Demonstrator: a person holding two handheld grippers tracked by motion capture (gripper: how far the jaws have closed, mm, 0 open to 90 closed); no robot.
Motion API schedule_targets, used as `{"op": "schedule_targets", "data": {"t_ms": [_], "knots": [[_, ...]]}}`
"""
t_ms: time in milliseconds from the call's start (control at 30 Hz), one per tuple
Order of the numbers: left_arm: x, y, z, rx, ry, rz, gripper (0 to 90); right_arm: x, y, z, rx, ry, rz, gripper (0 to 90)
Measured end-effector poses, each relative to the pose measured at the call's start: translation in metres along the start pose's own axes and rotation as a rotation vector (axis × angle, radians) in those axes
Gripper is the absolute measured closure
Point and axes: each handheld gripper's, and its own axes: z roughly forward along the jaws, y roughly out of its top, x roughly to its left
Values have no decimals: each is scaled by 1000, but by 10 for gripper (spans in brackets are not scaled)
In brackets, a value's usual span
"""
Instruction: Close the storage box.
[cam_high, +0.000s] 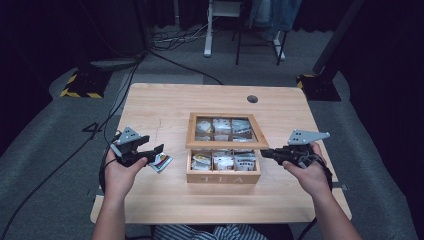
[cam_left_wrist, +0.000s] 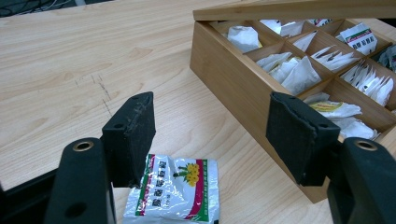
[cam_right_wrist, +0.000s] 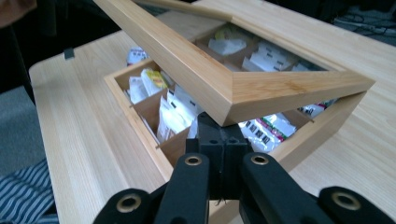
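Right gripper (cam_right_wrist: 219, 154), jaws closed, props the lid (cam_right_wrist: 224, 88) from 3 o'clock — a slip drops it. Left gripper (cam_left_wrist: 210, 140) stands wide over the sachet (cam_left_wrist: 173, 189) at the box's (cam_left_wrist: 233, 79) 9 o'clock — nothing held.

- Left tool (cam_high: 152, 151) held low in the left hand (cam_high: 120, 175), jaws spread apart, pointing rightward.
- Right tool (cam_high: 265, 153) gripped by the right hand (cam_high: 310, 175), jaws closed together, pointing leftward.

Pale wooden table (cam_high: 150, 107) with round hole (cam_high: 252, 99); black cables (cam_high: 175, 36) on grey carpet (cam_high: 45, 145) behind.
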Motion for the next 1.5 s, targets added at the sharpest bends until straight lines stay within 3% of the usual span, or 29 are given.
{"op": "schedule_targets", "data": {"t_ms": [333,700,1233,1500], "knots": [[1,-1,3,16,-5,-5,337,2,-3,6,101,18,11,900],[4,-3,4,30,-3,-14,337,5,-6,15,254,18,4,900],[6,-5,7,41,-2,-15,336,7,-13,26,383,31,4,900],[6,-5,8,52,-5,-15,336,7,-15,29,410,32,1,900]]}}
